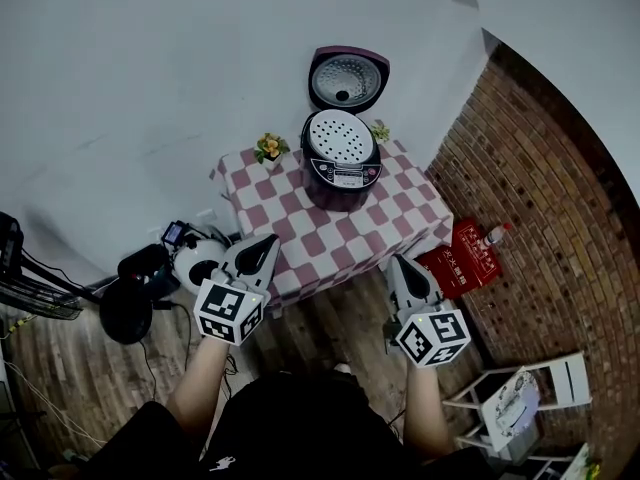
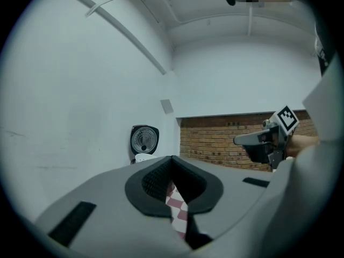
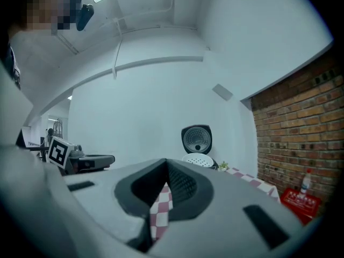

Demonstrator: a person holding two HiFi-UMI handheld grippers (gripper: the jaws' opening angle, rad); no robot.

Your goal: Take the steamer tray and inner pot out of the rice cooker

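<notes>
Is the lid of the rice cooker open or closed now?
Open: the lid stands raised behind the rice cooker, and the steamer tray shows inside.

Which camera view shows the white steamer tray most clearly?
The head view: it looks down on the whole perforated steamer tray seated in the open rice cooker. The right gripper view shows it small and side-on; the left gripper view shows only a white sliver.

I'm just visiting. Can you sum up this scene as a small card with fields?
Table: checked red and white
Rice cooker: on the table, lid open
Steamer tray: white, sitting in the cooker
Left tool: shut, empty, held in front of the table
Right tool: shut, empty, held in front of the table
</notes>
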